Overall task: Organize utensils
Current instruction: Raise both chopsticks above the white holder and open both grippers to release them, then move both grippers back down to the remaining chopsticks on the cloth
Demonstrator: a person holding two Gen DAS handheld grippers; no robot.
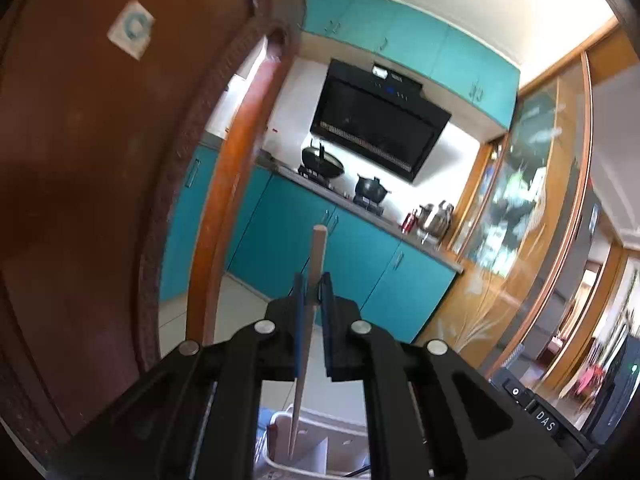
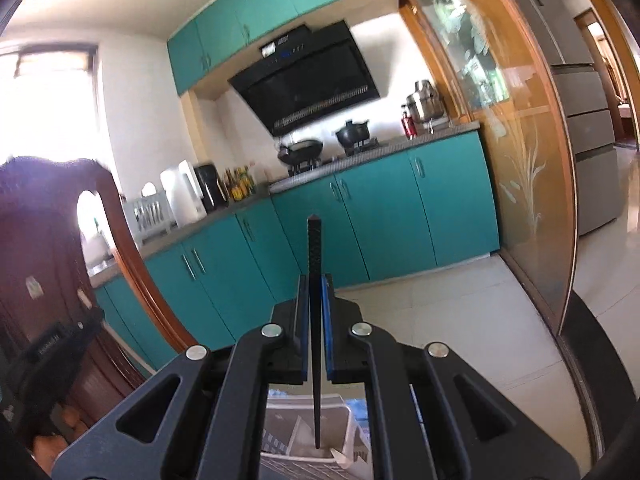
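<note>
My left gripper (image 1: 313,284) is shut on a pale wooden chopstick (image 1: 316,256), which stands nearly upright with its thick end up. Its thin tip hangs over a white divided utensil tray (image 1: 320,452) seen low between the gripper arms. My right gripper (image 2: 316,286) is shut on a black chopstick (image 2: 314,248), also upright. The black tip points down into a white divided utensil tray (image 2: 298,428) below the jaws. The other gripper shows blurred at the far left of the right wrist view.
A dark wooden chair back (image 1: 100,180) rises close on the left. Teal kitchen cabinets (image 2: 380,200), a stove with a wok (image 2: 300,150) and pot, and a black range hood (image 2: 308,80) lie ahead. A sliding glass door (image 2: 516,140) stands to the right over pale floor tiles (image 2: 440,308).
</note>
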